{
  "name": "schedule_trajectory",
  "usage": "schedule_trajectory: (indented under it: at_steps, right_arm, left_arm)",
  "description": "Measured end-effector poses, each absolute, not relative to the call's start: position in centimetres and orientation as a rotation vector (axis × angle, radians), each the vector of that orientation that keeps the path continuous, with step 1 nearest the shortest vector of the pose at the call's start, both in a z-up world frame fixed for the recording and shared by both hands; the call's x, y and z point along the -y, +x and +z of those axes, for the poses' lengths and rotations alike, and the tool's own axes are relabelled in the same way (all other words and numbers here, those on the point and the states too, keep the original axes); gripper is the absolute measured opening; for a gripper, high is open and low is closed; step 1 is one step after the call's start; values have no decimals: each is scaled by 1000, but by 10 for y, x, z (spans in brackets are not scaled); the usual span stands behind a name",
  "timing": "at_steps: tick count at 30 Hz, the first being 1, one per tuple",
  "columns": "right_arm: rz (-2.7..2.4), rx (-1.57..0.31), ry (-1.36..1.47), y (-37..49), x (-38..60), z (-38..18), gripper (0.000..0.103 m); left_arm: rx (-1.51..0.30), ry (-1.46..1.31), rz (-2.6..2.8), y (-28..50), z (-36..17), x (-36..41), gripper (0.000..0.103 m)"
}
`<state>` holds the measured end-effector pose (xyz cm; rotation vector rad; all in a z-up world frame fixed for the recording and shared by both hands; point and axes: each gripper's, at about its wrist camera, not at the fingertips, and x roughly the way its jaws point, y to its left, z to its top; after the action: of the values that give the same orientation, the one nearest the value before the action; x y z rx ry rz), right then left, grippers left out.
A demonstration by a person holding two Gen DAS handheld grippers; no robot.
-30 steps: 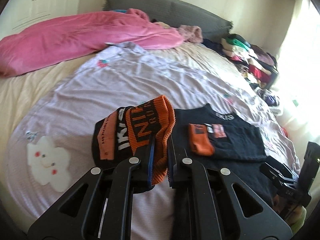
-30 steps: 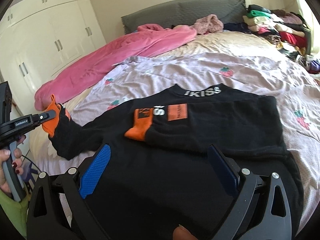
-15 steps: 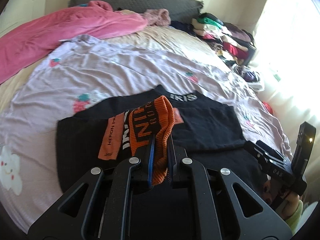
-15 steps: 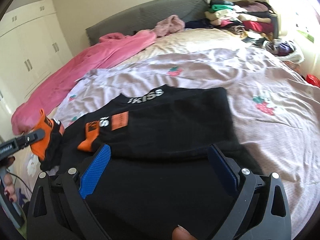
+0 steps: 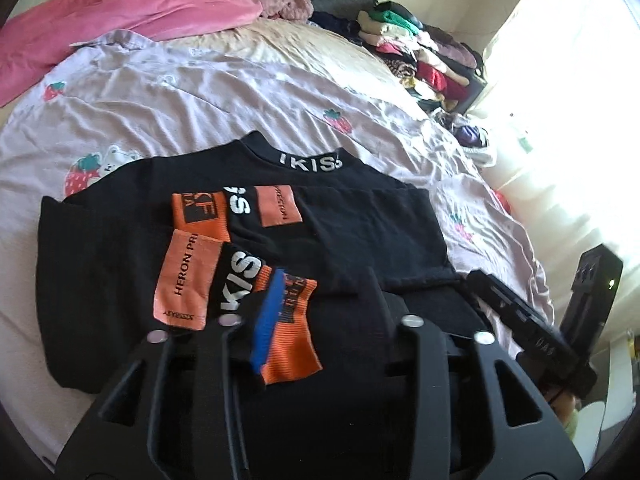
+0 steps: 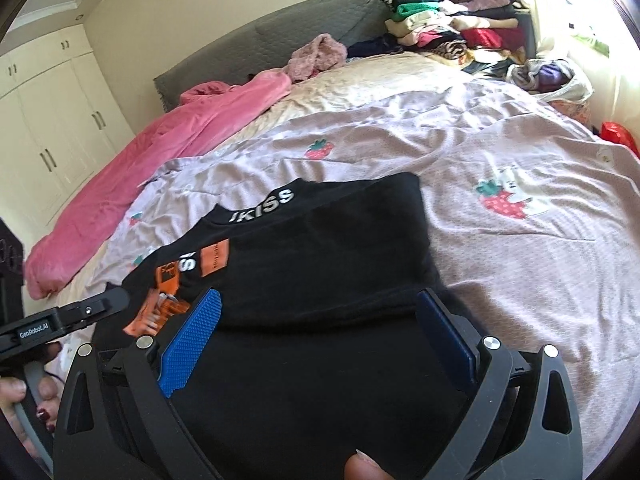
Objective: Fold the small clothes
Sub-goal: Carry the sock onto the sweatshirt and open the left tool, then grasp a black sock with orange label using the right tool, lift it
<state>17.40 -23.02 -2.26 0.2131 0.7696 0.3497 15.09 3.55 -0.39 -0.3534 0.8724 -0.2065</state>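
Note:
A small black sweatshirt (image 5: 360, 224) with orange cuffs and white lettering lies on the bed, both sleeves folded onto its body. It also shows in the right wrist view (image 6: 328, 248). My left gripper (image 5: 320, 304) is open just above the near sleeve's orange cuff (image 5: 290, 344), which lies loose between the fingers. My right gripper (image 6: 316, 320) is open and empty over the sweatshirt's lower right part. The left gripper (image 6: 80, 312) shows at the left of the right wrist view.
The sweatshirt rests on a lilac strawberry-print sheet (image 5: 200, 92). A pink blanket (image 5: 120, 12) lies at the far left. A stack of folded clothes (image 6: 452, 28) stands at the far right by the headboard. White wardrobe doors (image 6: 48, 132) stand beyond the bed.
My left gripper carried the orange-cuffed sleeve right across the sweatshirt, laid it on the body and opened. The right gripper stayed open and shifted a little right.

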Motion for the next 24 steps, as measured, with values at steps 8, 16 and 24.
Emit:
schedule_trajectory:
  at_steps: [8,16,24]
  right_arm:
    - [535,-833,157,164,169,-35,97]
    - [678,-952,113,163,117,-59,78]
    - [696,-1041,122,181,96,-75,66]
  left_arm:
    - [-814,-314,-58,138,10,-76,50]
    - [-808,-289,101,120,3,-128,59]
    - [-795,-327,140,108,2,-158,59]
